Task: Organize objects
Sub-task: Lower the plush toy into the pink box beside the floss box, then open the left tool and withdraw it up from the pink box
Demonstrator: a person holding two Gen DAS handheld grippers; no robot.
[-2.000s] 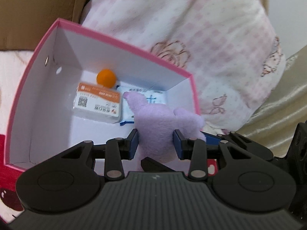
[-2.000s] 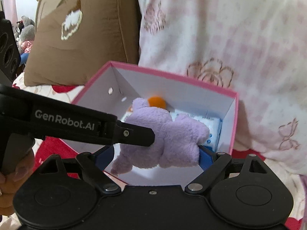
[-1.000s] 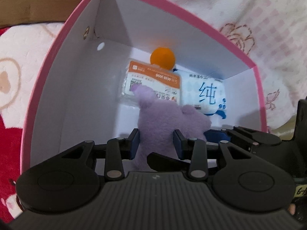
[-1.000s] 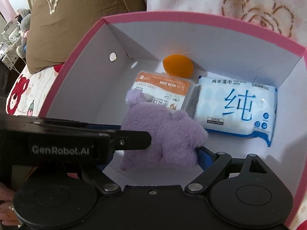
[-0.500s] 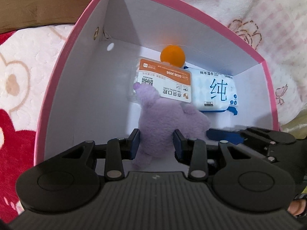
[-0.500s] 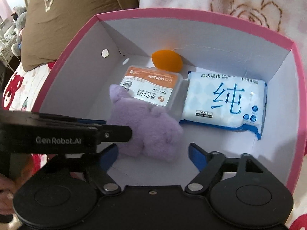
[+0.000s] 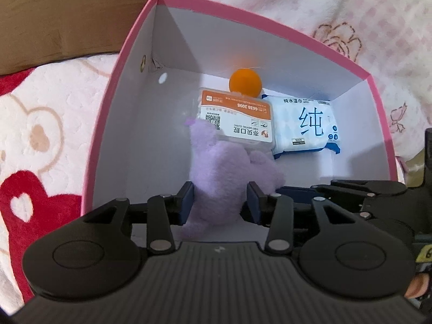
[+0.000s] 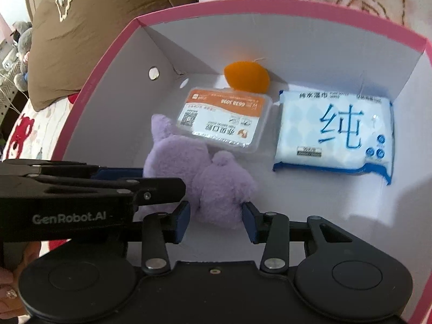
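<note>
Inside the pink box (image 8: 113, 54), purple plush (image 8: 199, 178) is pinched by left gripper (image 7: 220, 202), jaws just easing; right gripper (image 8: 216, 220), just narrowed, flanks it loosely; careless withdrawal could drag it out.

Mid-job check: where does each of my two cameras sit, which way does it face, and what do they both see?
Left wrist: on the left gripper, facing down into the pink box; its pads hold the purple plush; the right gripper enters from the right.
Right wrist: on the right gripper, facing down into the box; its jaws, just closing, flank the plush; a hand shows bottom left.
Shared: plush, orange ball, card case, wipes pack.
</note>
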